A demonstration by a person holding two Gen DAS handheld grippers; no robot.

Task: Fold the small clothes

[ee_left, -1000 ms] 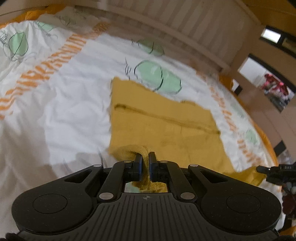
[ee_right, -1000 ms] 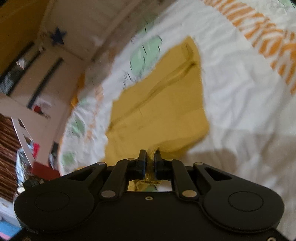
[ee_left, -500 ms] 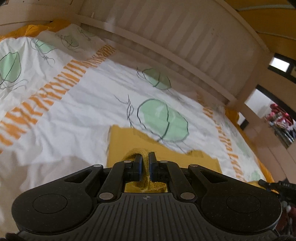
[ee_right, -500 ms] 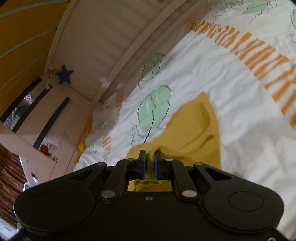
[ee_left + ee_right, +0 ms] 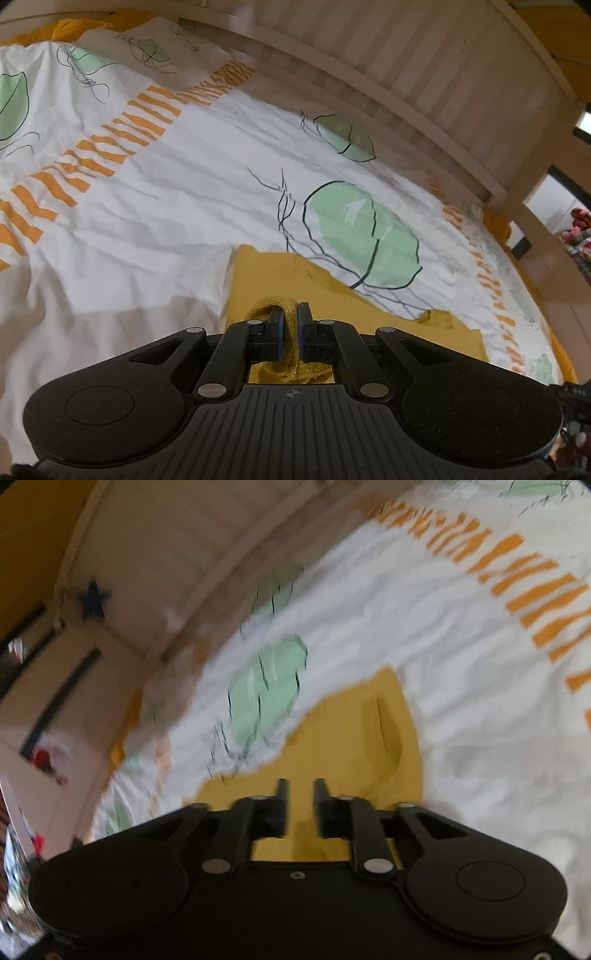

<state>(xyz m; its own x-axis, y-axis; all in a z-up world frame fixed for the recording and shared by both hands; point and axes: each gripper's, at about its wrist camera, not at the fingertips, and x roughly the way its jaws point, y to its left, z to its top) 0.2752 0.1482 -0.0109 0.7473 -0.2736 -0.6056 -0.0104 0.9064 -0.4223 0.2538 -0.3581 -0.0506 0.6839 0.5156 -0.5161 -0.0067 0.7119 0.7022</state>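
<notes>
Pinching the yellow garment (image 5: 343,314) at six o'clock, the left gripper (image 5: 289,325) carried its fold; the right gripper (image 5: 300,794) hung parted, gripping nothing.

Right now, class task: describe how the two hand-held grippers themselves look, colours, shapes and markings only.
Both are matte black. The left hand-held gripper has blue finger pads, a ribbed centre plate with a small crosshair mark, round side discs and silver pivot pins. The right hand-held gripper is blurred, with a smooth plate and similar discs and pins.
</notes>
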